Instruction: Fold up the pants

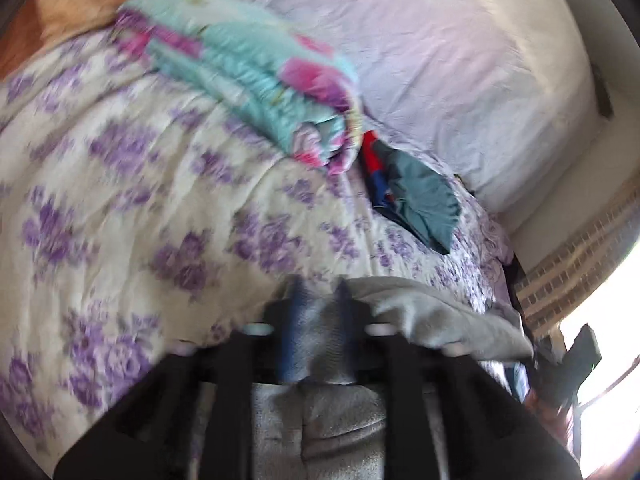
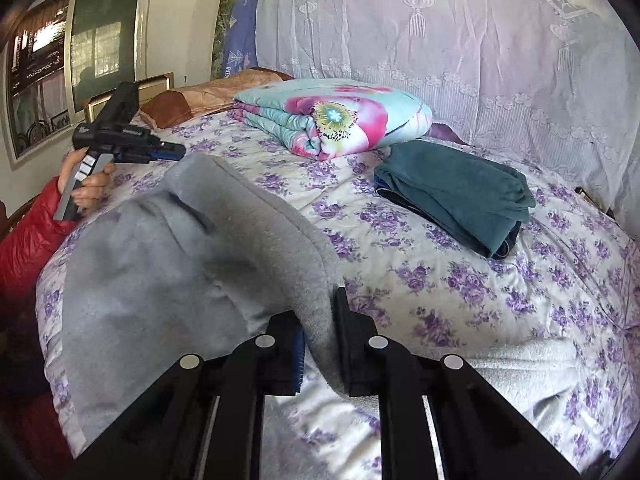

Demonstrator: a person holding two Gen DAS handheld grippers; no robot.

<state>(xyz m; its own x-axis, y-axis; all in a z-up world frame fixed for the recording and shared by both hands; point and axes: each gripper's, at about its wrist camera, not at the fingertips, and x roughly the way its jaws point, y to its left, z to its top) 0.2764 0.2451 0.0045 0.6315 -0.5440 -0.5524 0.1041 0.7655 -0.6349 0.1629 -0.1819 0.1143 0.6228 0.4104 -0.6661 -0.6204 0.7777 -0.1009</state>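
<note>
Blurring the left wrist view, motion softens everything; the left hand-held gripper [image 1: 318, 320] clamps one pair of grey pants [image 1: 420, 316] on the bed [image 1: 120, 184]. In the right wrist view, the right hand-held gripper [image 2: 320, 344] pinches the pants' raised edge; one hand [image 2: 86, 184] is partly cut off beyond them.

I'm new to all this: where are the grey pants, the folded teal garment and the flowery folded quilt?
Grey pants [image 2: 168, 240]: right wrist view, on the lifted panel.
Folded teal garment [image 2: 452, 192]: right wrist view, top layer.
Flowery folded quilt [image 2: 332, 116]: right wrist view, on its pink flower.
</note>
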